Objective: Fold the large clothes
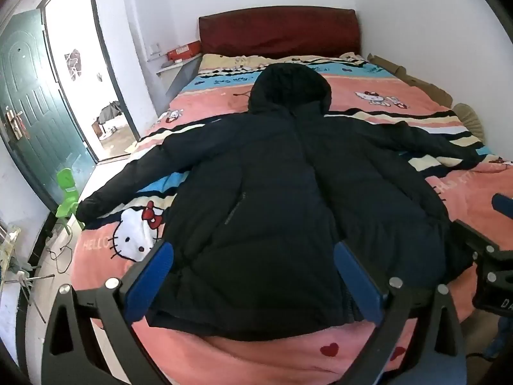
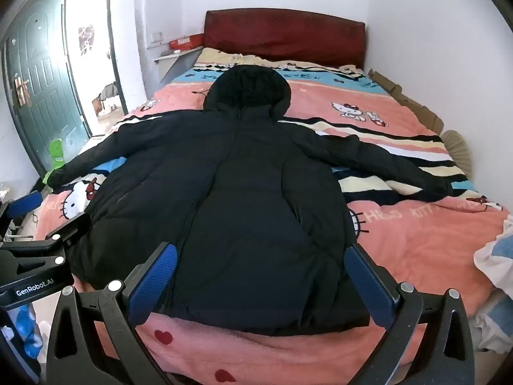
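Observation:
A large black hooded puffer jacket [image 1: 272,176] lies spread flat on the bed, front up, hood toward the headboard, both sleeves stretched out sideways; it also shows in the right wrist view [image 2: 243,199]. My left gripper [image 1: 253,250] is open, its blue fingers [image 1: 154,276] above the left part of the hem, holding nothing. My right gripper [image 2: 261,253] is open over the right part of the hem, empty. Each gripper appears at the other view's edge: the right one [image 1: 493,256], the left one [image 2: 35,243].
The bed carries a pink Hello Kitty blanket [image 1: 368,96] and a dark red headboard [image 1: 279,32] against the wall. A green door [image 1: 29,102] stands open at left, with a green plastic chair [image 1: 67,192] beside the bed. Crumpled light fabric [image 2: 493,260] lies at the right.

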The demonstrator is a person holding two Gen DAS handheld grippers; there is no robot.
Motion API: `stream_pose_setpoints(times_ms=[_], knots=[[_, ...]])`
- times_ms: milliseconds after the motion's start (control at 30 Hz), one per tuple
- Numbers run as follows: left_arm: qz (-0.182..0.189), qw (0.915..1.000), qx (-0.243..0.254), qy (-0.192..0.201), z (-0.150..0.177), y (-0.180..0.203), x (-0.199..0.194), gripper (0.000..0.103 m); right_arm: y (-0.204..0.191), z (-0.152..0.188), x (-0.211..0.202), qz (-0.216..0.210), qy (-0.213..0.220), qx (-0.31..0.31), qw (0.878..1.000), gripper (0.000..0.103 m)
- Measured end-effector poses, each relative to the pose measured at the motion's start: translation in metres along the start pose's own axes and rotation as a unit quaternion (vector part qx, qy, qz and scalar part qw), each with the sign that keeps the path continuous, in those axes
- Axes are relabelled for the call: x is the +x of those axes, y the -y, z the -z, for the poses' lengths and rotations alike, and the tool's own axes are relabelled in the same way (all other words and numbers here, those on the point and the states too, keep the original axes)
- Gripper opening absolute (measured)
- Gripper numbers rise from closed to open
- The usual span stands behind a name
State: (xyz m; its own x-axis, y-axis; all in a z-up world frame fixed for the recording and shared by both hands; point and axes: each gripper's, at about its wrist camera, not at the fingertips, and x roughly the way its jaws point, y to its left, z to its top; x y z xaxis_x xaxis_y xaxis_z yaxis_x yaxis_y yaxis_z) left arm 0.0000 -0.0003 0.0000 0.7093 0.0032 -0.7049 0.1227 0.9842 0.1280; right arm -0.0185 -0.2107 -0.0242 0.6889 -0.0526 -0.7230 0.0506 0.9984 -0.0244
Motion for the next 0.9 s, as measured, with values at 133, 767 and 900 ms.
stream_pose_setpoints(times_ms=[133, 767, 900], knots=[[0.002, 1.0, -0.002, 0.0, 0.0, 0.0, -0.001, 0.101, -0.001, 0.0, 0.002, -0.002, -0.003, 0.001, 1.0, 0.102], [0.007, 1.0, -0.004, -0.005, 0.004, 0.0, 0.005, 0.101, -0.002, 0.0, 0.004, -0.001, -0.004, 0.0, 1.0, 0.102], [0.007, 0.9999, -0.008, -0.01, 0.004, -0.002, 0.01, 0.101, -0.002, 0.001, 0.006, -0.001, -0.004, 0.0, 1.0, 0.102]])
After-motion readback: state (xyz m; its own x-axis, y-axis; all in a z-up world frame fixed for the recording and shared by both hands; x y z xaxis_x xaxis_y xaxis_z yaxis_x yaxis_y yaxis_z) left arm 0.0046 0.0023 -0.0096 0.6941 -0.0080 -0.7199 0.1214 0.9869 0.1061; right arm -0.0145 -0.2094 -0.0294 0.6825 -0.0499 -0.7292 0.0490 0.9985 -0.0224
